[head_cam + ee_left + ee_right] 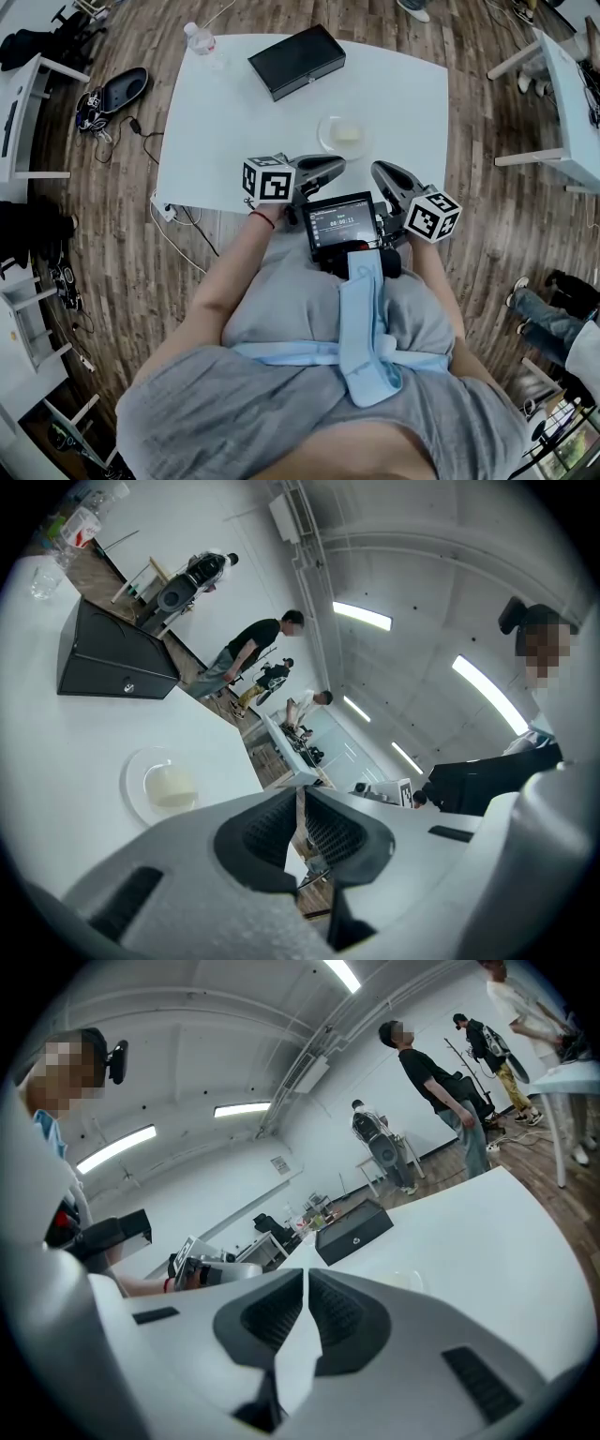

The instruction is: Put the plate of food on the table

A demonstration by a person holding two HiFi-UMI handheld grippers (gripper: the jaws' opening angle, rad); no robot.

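A clear plate with a pale piece of food rests on the white table, right of its middle. The left gripper view shows the same plate just beyond the jaws. Both grippers hover at the table's near edge, close to the person's chest. My left gripper is shut and holds nothing; in its own view the left gripper has its pads pressed together. My right gripper is shut and empty too, as the right gripper view confirms. Neither touches the plate.
A black box lies at the table's far side, with a water bottle at the far left corner. A timer device hangs at the person's chest. Cables and shoes lie on the wooden floor at left. Several people stand beyond the table.
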